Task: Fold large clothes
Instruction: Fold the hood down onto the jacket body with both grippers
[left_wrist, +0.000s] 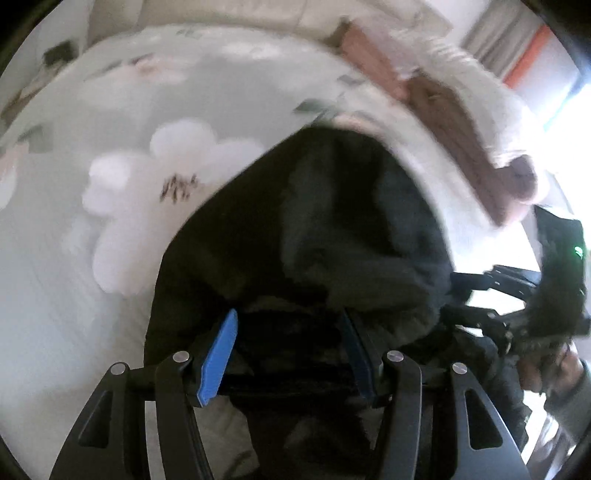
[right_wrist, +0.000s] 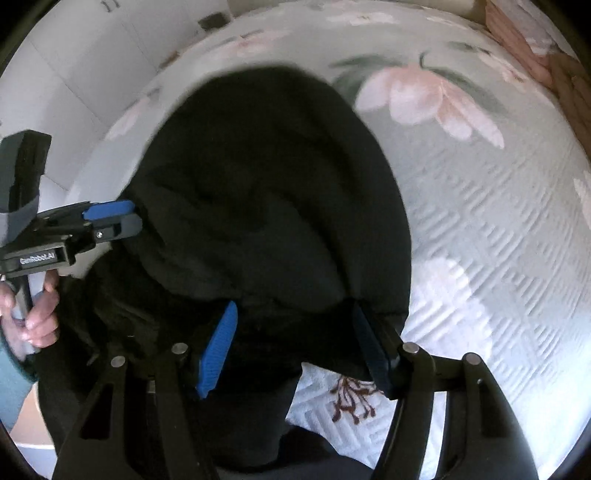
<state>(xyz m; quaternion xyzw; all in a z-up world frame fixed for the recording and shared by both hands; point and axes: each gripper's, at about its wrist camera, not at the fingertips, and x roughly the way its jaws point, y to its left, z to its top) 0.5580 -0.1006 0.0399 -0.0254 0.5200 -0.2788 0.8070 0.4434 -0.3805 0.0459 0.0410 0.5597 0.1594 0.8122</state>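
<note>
A thick black garment (left_wrist: 332, 221) lies bunched on a floral bedspread (left_wrist: 110, 258). Its near edge is gathered between the blue pads (left_wrist: 218, 354) of my left gripper (left_wrist: 286, 350), which is shut on a wide fold of it. In the right wrist view the same garment (right_wrist: 266, 192) spreads away from my right gripper (right_wrist: 295, 343), whose pads (right_wrist: 218, 347) hold another thick fold; the hem hangs just above the bedspread (right_wrist: 480, 221). My left gripper (right_wrist: 129, 218) shows at the left, clamped on the garment's side edge. My right gripper (left_wrist: 461, 299) shows at the right edge of the left wrist view.
Brown and pink folded textiles (left_wrist: 443, 122) lie along the far right side of the bed. A white wall or cupboard (right_wrist: 74, 92) runs past the bed's left side. A person's hand (right_wrist: 40, 317) grips the left handle.
</note>
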